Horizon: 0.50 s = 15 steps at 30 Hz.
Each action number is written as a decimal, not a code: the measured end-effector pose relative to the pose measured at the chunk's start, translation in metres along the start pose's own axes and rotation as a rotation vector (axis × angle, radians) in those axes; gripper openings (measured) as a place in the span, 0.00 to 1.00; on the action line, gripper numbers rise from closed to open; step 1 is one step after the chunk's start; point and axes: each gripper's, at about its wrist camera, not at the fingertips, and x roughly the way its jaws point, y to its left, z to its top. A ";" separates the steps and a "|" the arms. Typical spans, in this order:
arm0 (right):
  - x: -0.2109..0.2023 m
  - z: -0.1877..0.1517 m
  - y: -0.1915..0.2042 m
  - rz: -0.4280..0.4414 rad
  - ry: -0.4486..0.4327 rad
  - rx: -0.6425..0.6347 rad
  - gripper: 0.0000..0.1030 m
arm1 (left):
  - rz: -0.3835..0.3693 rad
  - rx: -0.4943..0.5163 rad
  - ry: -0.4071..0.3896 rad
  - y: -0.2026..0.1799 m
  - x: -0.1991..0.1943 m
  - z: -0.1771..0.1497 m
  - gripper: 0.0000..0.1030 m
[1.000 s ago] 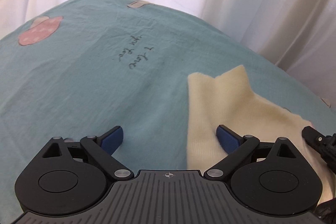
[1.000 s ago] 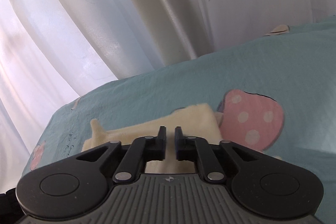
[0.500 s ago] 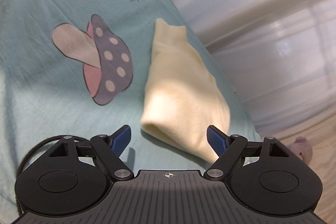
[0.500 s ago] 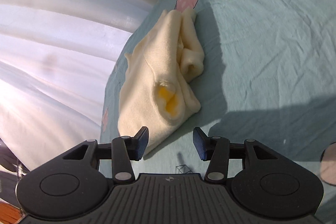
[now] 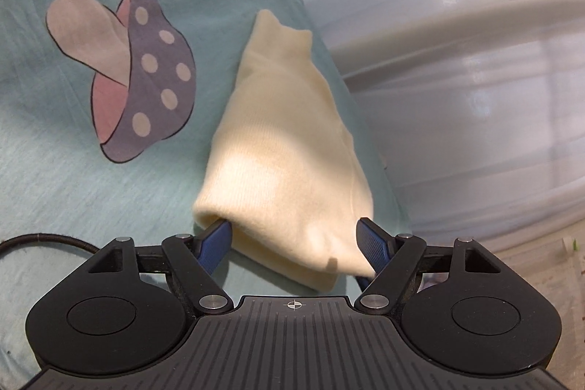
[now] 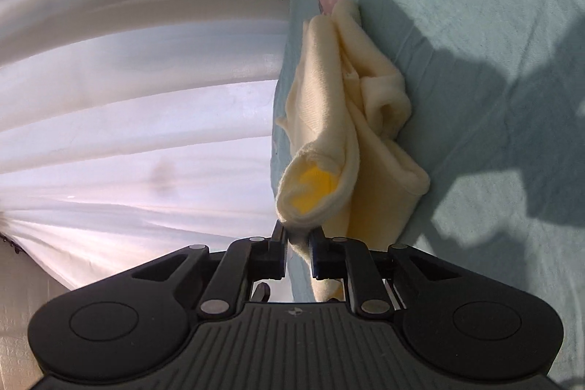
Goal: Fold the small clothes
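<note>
right gripper [image 6: 297,245] pinching garment [image 6: 340,119], left gripper [image 5: 295,240] seemingly wide

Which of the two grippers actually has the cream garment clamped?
The right gripper: shut on an edge of the cream garment. The left gripper is wide open, merely straddling the fold.

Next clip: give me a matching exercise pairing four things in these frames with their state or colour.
Things:
1. left hand-held gripper
2. right hand-held gripper
3. garment
4. sheet

States:
A. teal, mushroom print
B. shut on a fabric edge
C. cream, folded over
D. open, fingers either side of the folded end

Pairs: 1-D, 2-B, 3-C, 4-A
</note>
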 end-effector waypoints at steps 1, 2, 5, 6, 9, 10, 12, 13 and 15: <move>0.002 0.000 -0.001 -0.030 -0.006 -0.015 0.16 | 0.005 0.009 0.005 0.000 0.003 0.000 0.77; 0.004 -0.001 -0.002 -0.043 -0.004 -0.023 0.19 | 0.017 0.025 0.013 -0.001 0.006 0.000 0.77; 0.014 -0.002 -0.002 -0.052 -0.009 -0.028 0.22 | 0.021 0.057 0.019 -0.002 0.014 -0.001 0.77; 0.017 -0.002 0.000 -0.063 -0.013 -0.042 0.23 | 0.019 0.051 0.021 -0.002 0.017 -0.001 0.77; 0.030 0.000 0.005 -0.136 -0.013 -0.086 0.24 | 0.014 0.033 0.027 0.000 0.025 0.002 0.77; 0.033 0.000 0.007 -0.155 -0.013 -0.095 0.24 | 0.020 0.033 0.026 -0.001 0.027 0.003 0.77; 0.039 -0.001 0.012 -0.183 -0.012 -0.116 0.19 | 0.026 0.026 0.023 -0.001 0.029 0.005 0.77; 0.040 -0.001 0.013 -0.157 -0.006 -0.113 0.14 | 0.025 0.017 0.018 -0.001 0.029 0.006 0.77; 0.041 0.004 0.006 0.023 0.033 0.005 0.12 | 0.014 -0.002 0.017 0.000 0.029 0.008 0.77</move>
